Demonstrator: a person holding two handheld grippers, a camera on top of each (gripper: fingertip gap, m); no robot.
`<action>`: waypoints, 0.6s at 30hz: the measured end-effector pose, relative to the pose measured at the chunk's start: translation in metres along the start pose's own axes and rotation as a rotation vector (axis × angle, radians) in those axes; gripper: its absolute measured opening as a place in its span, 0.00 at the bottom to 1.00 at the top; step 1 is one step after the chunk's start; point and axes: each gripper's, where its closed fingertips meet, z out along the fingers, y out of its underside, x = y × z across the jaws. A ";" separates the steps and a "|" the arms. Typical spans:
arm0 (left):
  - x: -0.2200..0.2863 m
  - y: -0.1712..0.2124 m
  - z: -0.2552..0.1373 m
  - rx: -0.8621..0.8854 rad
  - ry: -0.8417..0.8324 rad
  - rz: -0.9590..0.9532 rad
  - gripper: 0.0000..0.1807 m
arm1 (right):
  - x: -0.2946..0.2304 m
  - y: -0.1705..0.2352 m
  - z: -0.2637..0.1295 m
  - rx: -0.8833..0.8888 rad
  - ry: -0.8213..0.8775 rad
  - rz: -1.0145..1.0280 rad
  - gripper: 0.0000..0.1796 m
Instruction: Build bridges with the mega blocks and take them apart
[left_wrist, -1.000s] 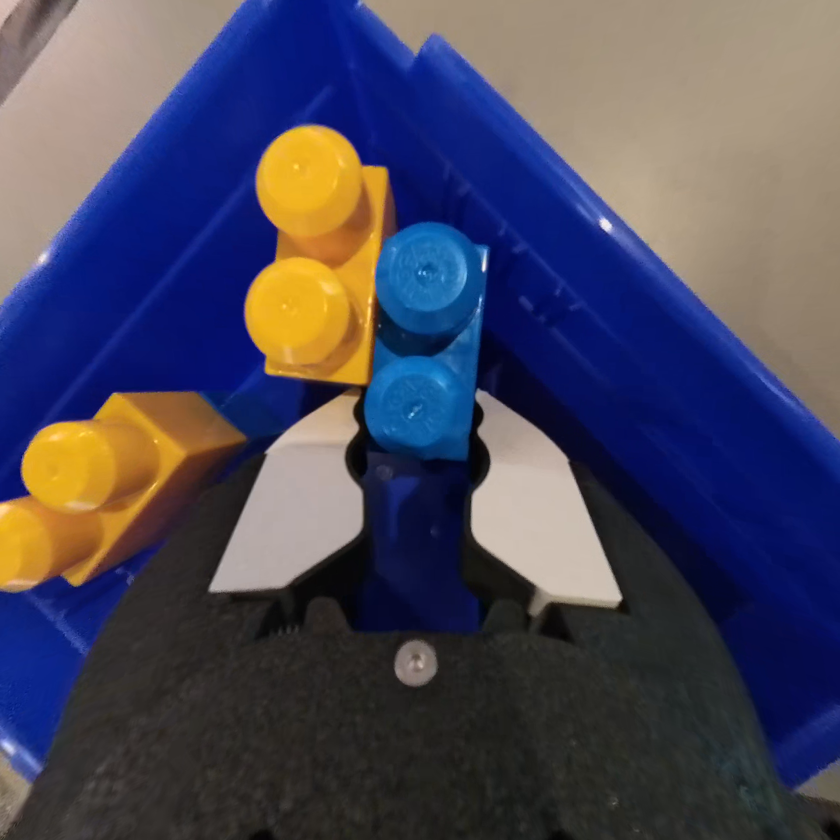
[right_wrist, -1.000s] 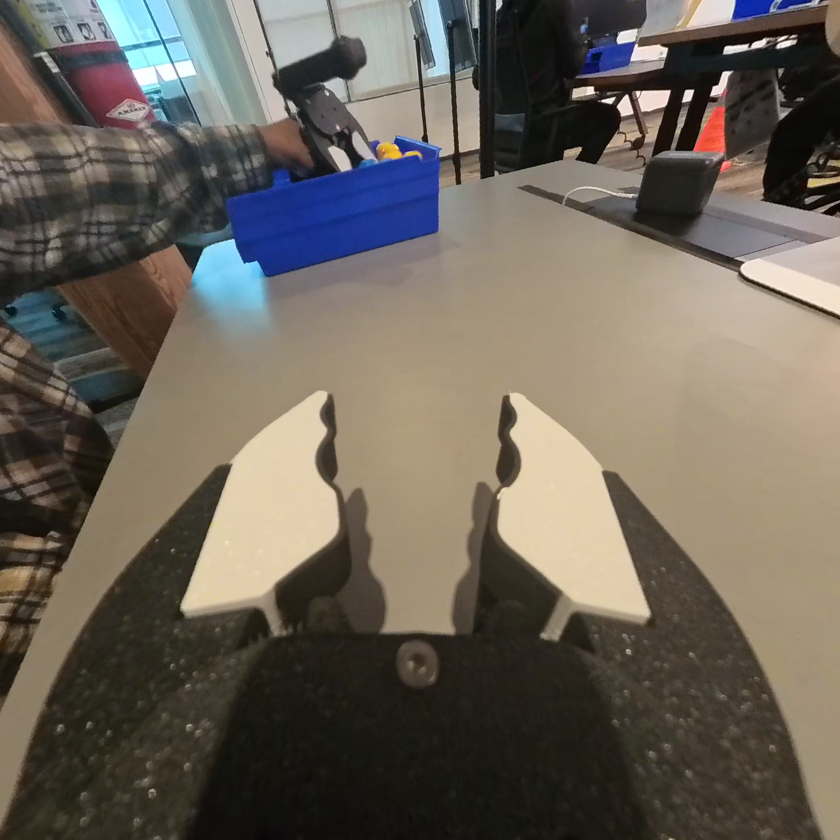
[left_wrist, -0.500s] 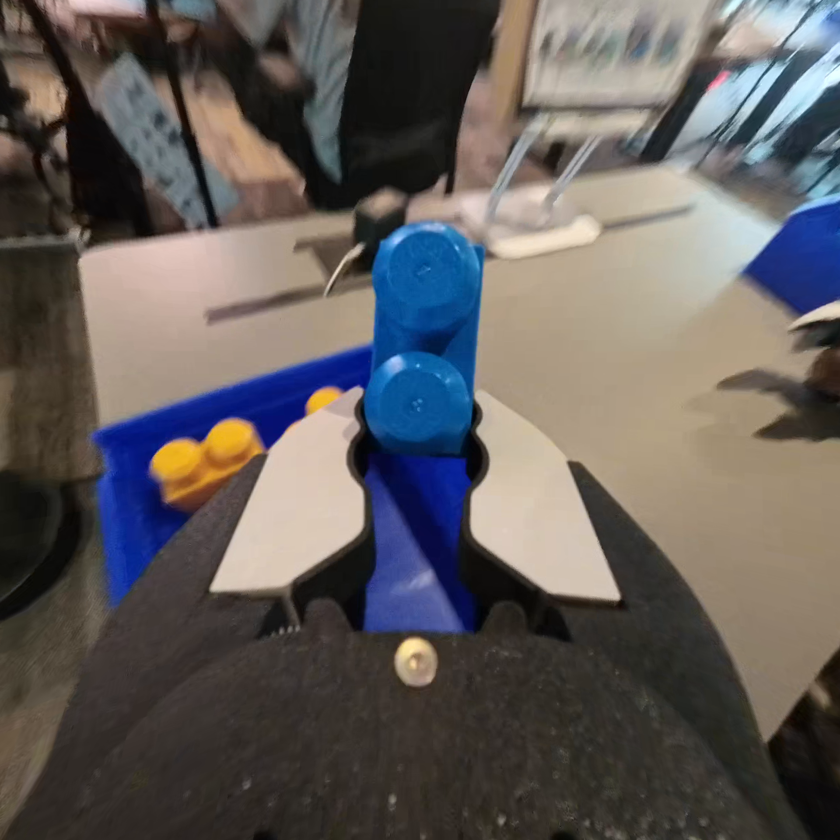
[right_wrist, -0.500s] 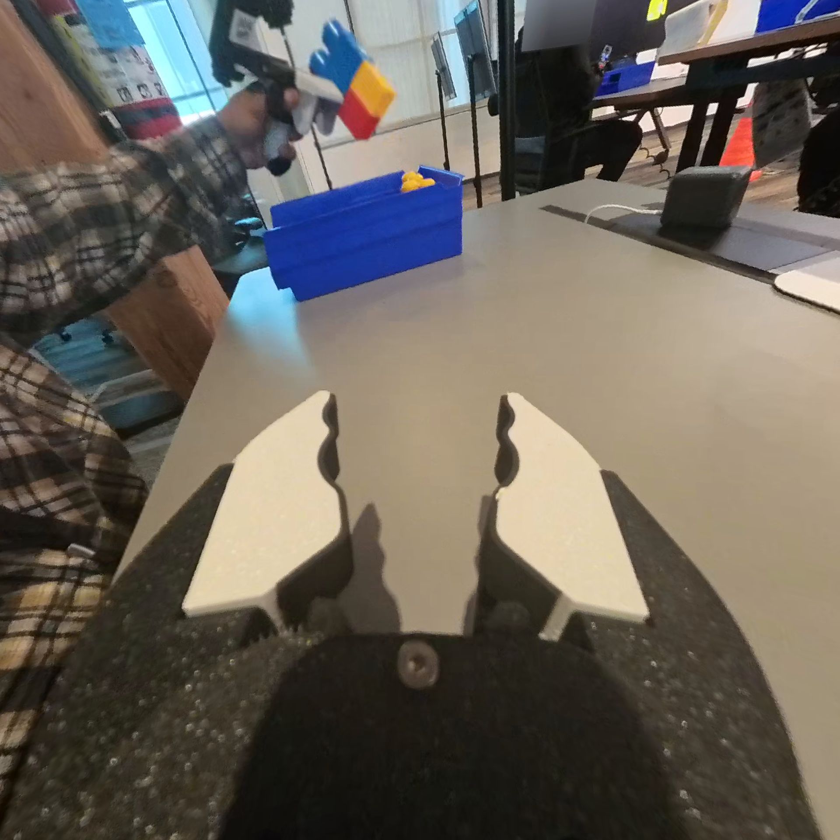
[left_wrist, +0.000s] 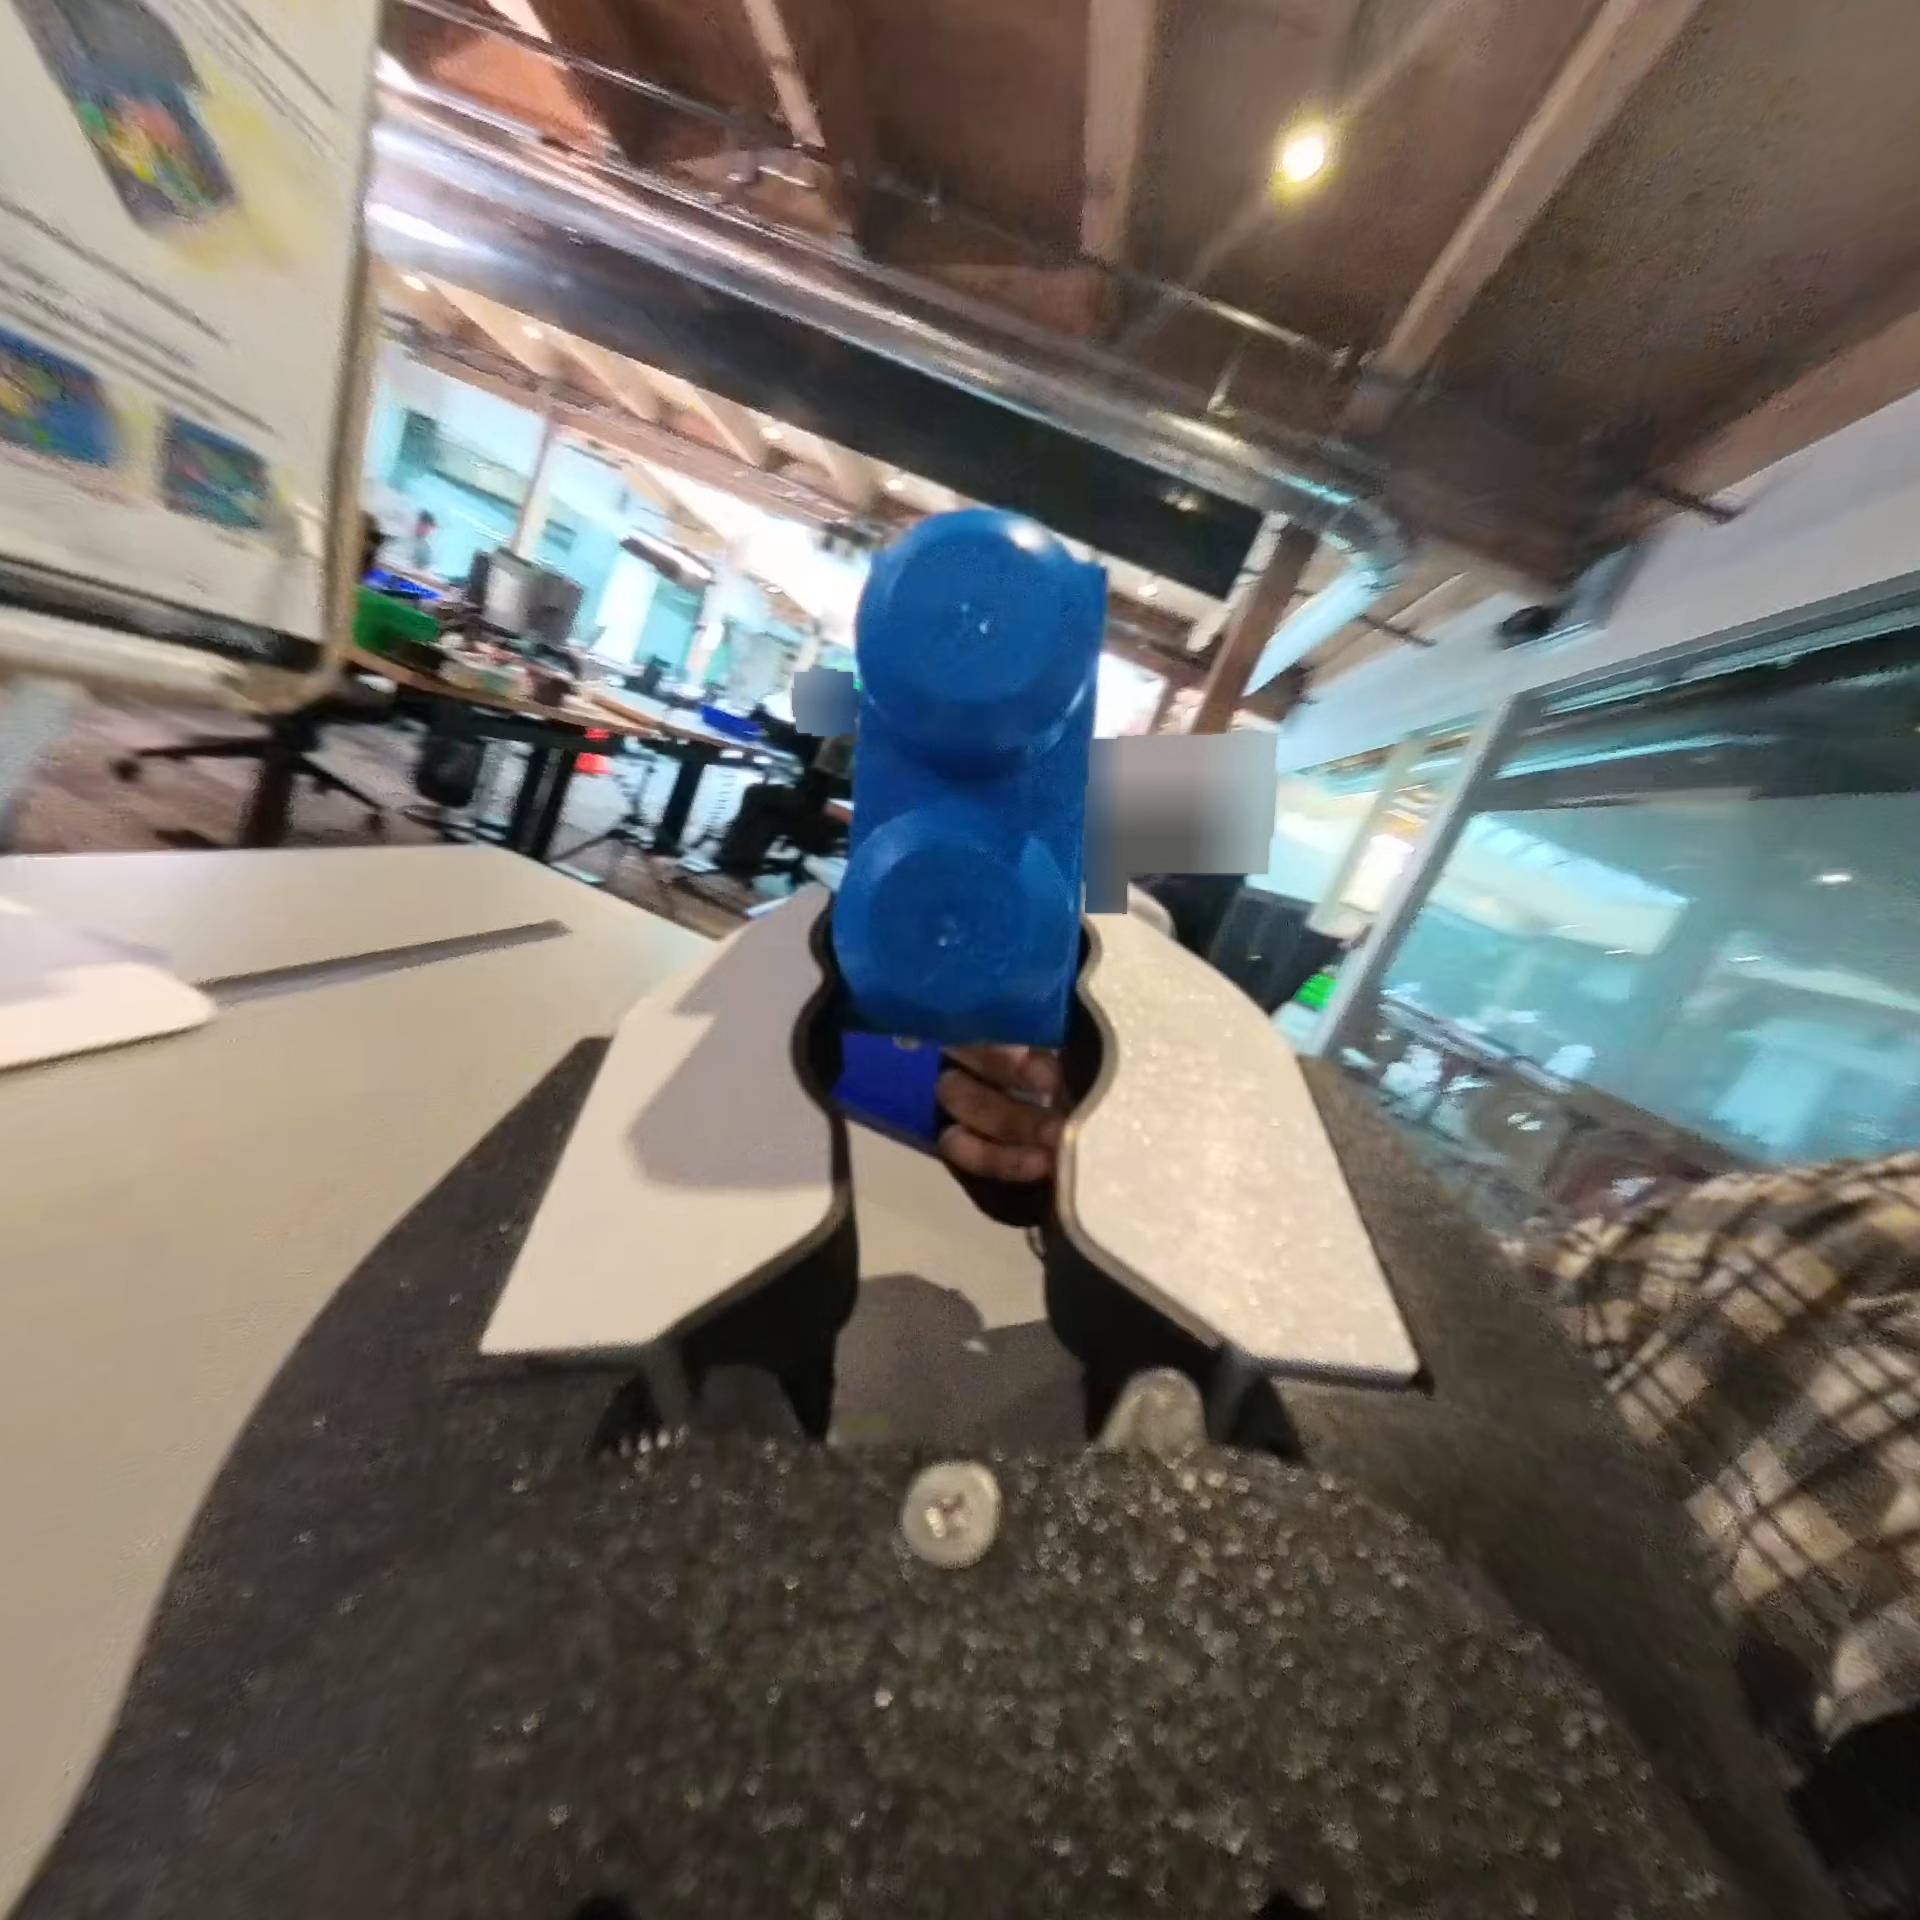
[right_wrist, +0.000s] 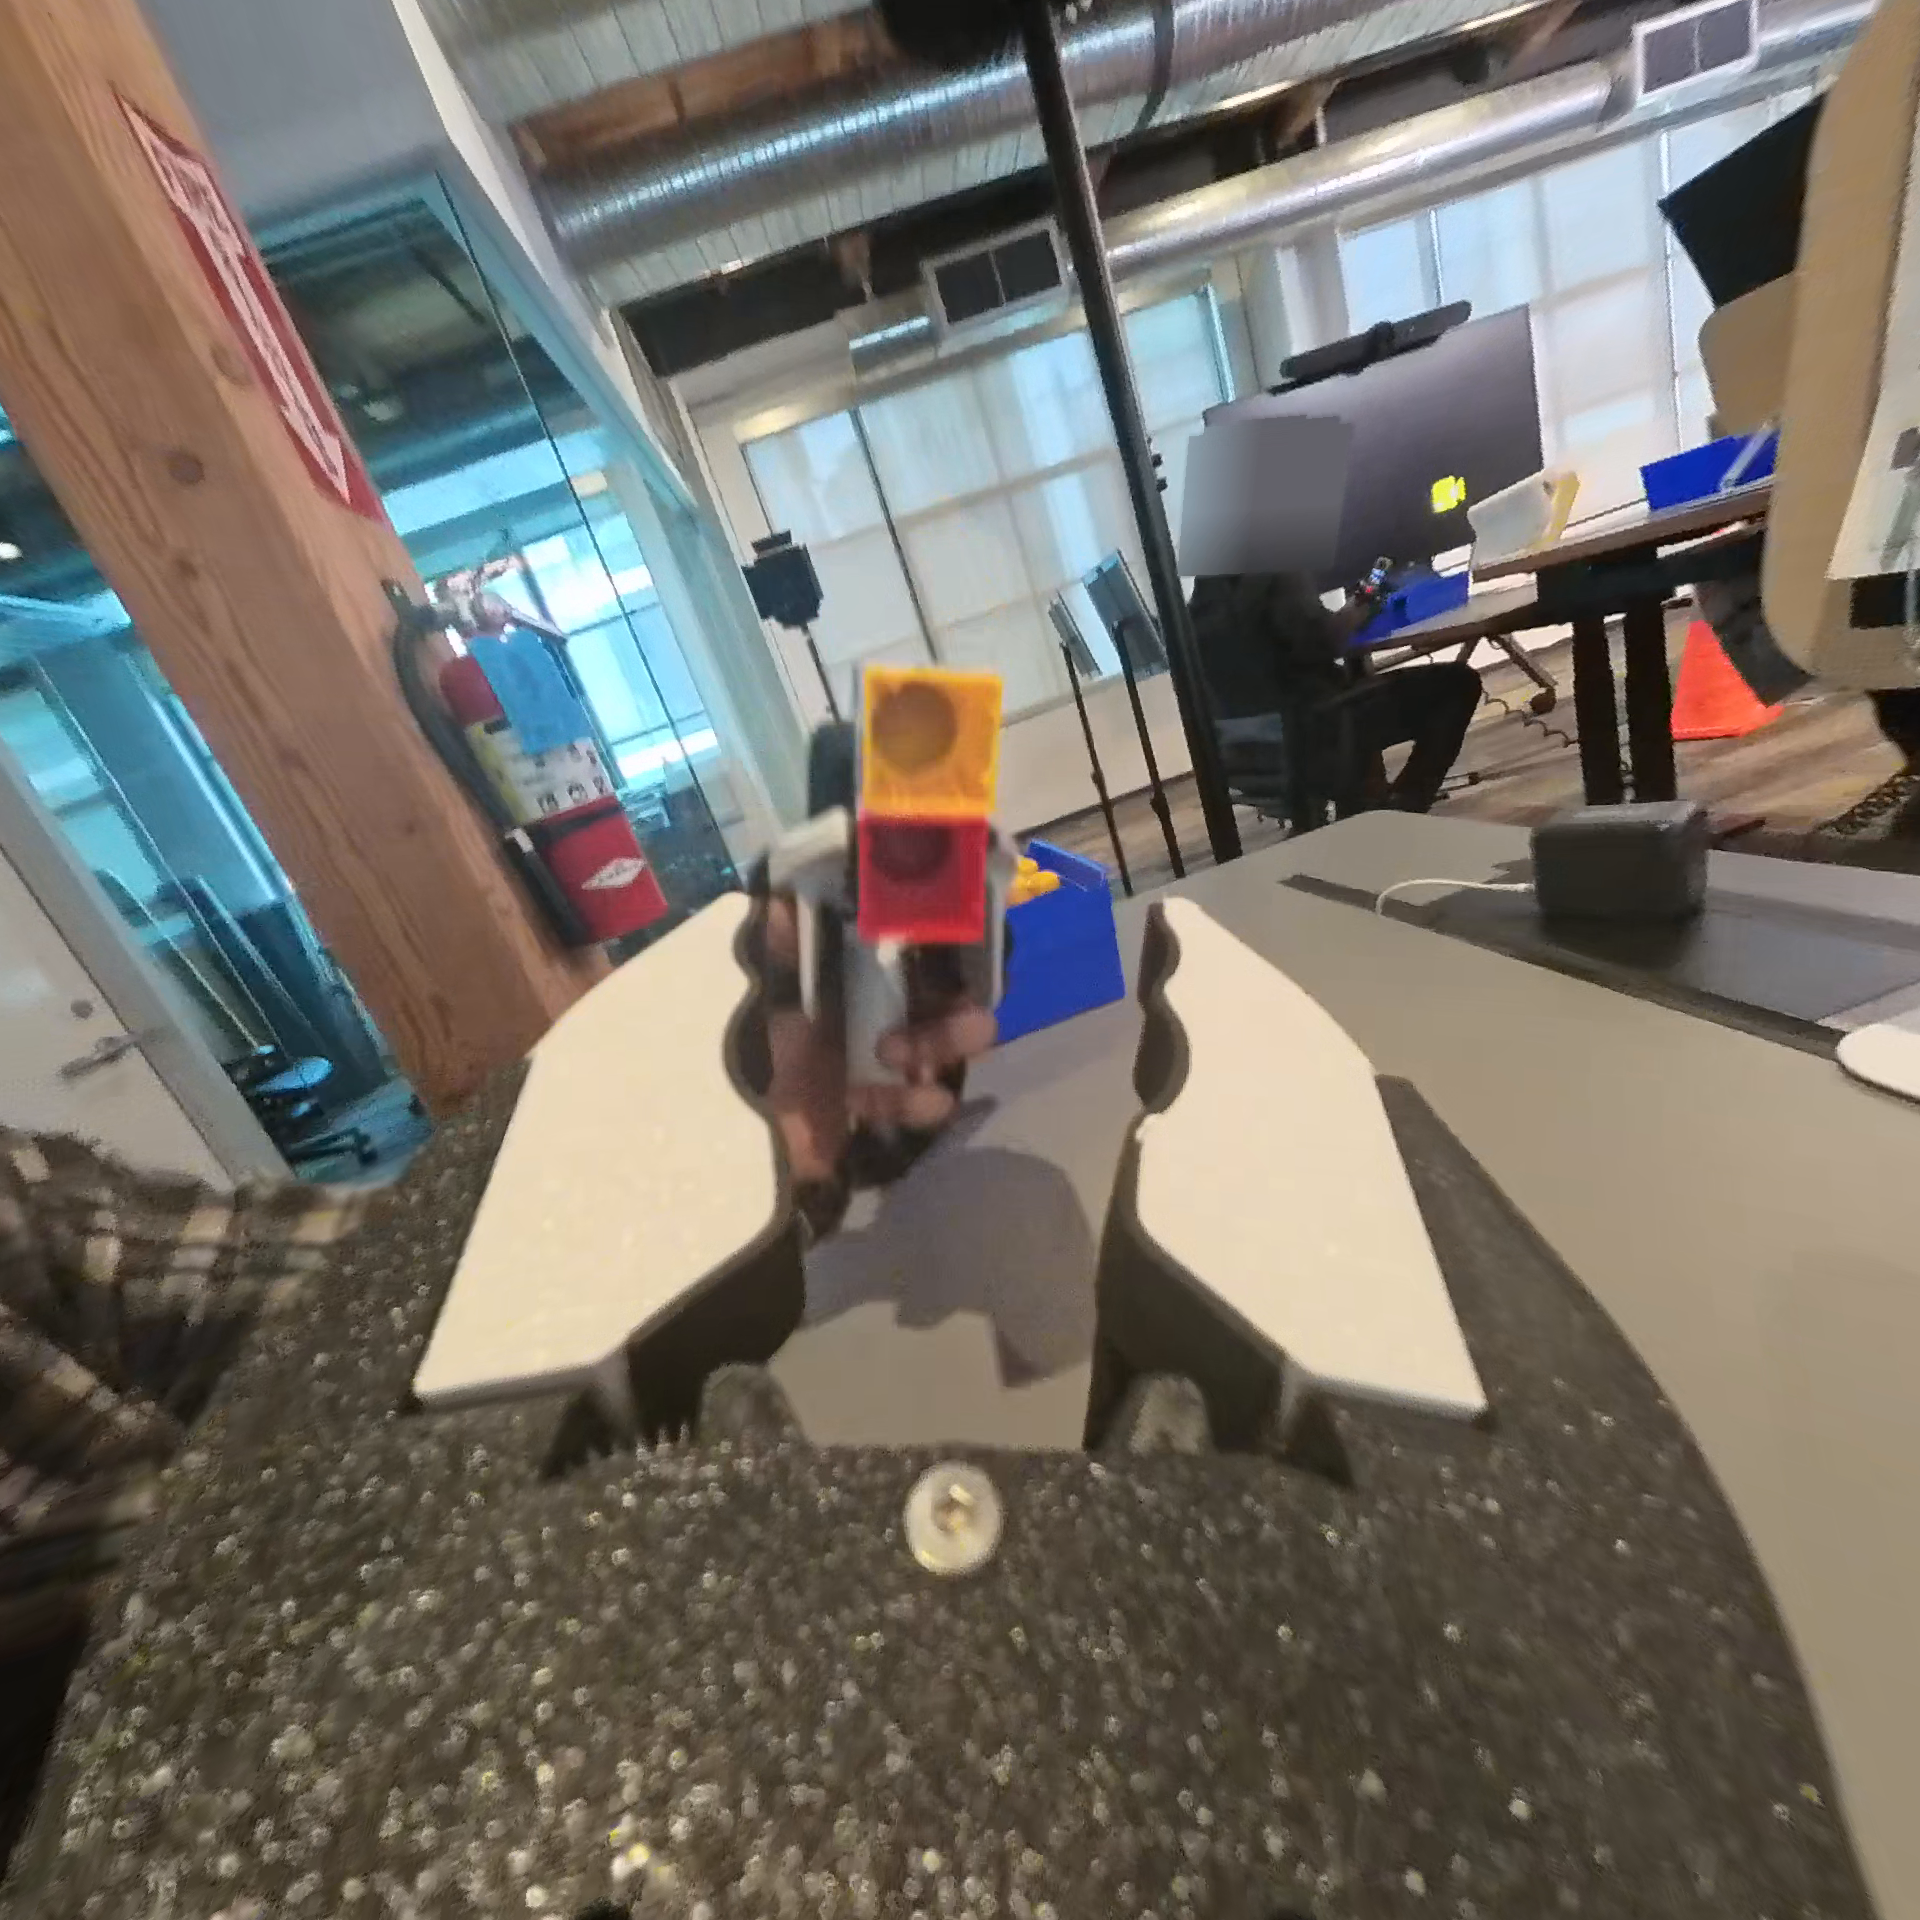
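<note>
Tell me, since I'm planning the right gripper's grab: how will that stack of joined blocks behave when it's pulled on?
Probably rigid: the block stack looks like hard moulded plastic. Likely light, since the yellow and red undersides look hollow. It may separate at a joint, because the left gripper clamps only the blue block. The right gripper is open.

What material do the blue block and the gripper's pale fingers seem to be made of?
Blue block: probably moulded plastic, smooth with a slight sheen on its round studs. Left gripper fingers: likely hard plastic, perhaps printed, with a matte, finely speckled surface; the exact material cannot be told.
</note>
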 end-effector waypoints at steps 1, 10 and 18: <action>-0.003 0.013 0.007 -0.009 0.021 -0.017 0.22 | 0.001 -0.001 0.000 0.010 -0.005 0.015 0.38; 0.001 0.068 0.023 -0.115 0.065 -0.011 0.22 | -0.003 0.033 0.008 -0.048 -0.115 0.158 0.33; 0.002 0.077 0.020 -0.183 0.093 -0.007 0.25 | -0.010 0.045 -0.002 -0.190 -0.140 0.105 0.20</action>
